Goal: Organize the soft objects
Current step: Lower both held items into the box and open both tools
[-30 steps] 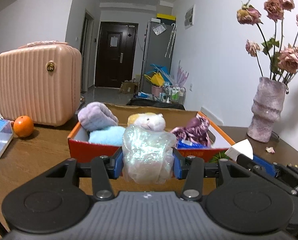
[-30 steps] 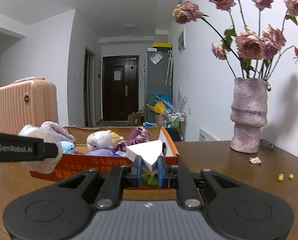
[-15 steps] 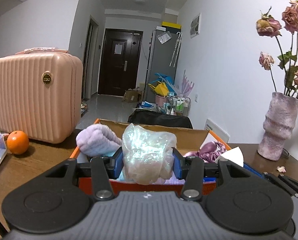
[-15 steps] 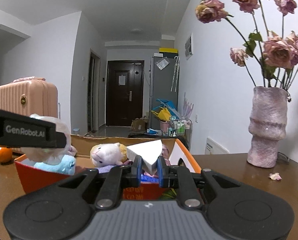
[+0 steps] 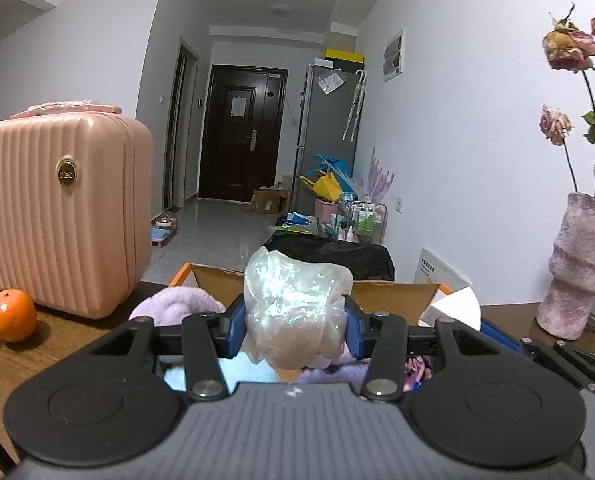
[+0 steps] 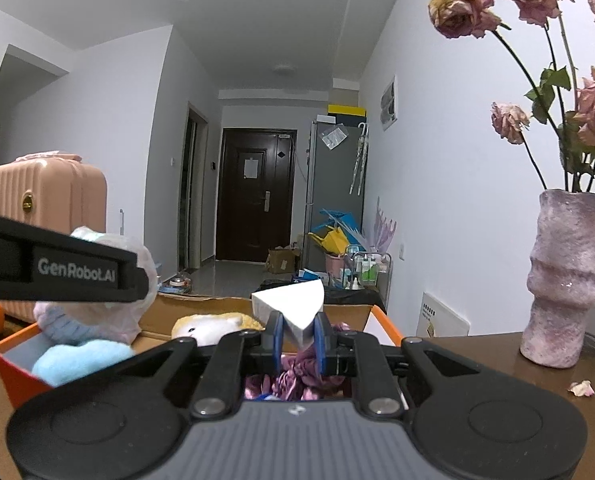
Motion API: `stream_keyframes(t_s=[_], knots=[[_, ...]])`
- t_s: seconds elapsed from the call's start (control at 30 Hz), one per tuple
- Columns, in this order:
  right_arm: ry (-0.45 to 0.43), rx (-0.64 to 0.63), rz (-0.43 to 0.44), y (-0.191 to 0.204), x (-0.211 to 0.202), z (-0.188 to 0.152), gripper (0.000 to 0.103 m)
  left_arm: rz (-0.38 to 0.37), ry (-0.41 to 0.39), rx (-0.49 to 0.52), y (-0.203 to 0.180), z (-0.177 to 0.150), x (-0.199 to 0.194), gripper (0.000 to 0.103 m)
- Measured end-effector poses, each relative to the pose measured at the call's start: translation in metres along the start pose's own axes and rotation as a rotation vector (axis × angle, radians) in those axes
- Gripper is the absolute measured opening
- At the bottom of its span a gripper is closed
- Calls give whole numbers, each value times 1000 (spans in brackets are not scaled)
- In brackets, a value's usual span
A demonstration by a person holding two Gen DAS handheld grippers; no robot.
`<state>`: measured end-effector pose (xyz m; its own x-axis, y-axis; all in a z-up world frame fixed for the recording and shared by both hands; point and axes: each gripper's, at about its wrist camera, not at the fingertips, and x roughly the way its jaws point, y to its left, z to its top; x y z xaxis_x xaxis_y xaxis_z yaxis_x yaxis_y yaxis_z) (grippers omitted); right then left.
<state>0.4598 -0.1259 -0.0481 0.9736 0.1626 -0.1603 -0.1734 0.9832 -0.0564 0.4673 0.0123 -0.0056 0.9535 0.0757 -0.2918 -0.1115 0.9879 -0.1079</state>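
Both grippers over orange box (image 6: 15,376) on brown table (image 6: 497,364), hallway behind; left gripper (image 5: 295,330) clamps plastic bag (image 5: 295,312), right gripper (image 6: 299,338) clamps white wedge (image 6: 293,308)

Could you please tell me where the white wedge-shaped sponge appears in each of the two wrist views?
Left wrist view: the white wedge-shaped sponge peeks in at the right, beyond the orange cardboard box, clamped by the right gripper.
Right wrist view: it sits at centre, pinched in the right gripper above the box.
Shared landmark: the dark door down the hallway.
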Motion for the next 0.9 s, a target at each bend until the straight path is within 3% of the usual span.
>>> stream_keyframes(t_s=[0.47, 0.53, 0.57, 0.67, 0.73, 0.77, 0.8, 0.83, 0.9], knots=[[-3, -17, 5, 1, 31, 5, 17, 17, -3, -4, 7, 7, 26, 49], [-1, -14, 5, 0, 32, 6, 20, 15, -4, -5, 7, 7, 25, 51], [1, -13, 4, 0, 31, 6, 21, 21, -7, -7, 7, 7, 24, 58], [5, -12, -6, -1, 31, 6, 35, 35, -22, -16, 8, 7, 21, 74], [7, -5, -12, -5, 33, 8, 63, 45, -29, -23, 10, 8, 19, 83], [9, 0, -15, -6, 33, 8, 70, 53, -34, -28, 10, 9, 18, 90], [7, 8, -18, -8, 32, 8, 84, 69, -40, -33, 11, 9, 17, 95], [1, 19, -21, -10, 31, 8, 91, 86, -48, -38, 12, 9, 16, 103], [-21, 39, -33, -13, 27, 8, 103, 107, -61, -44, 13, 9, 14, 103]])
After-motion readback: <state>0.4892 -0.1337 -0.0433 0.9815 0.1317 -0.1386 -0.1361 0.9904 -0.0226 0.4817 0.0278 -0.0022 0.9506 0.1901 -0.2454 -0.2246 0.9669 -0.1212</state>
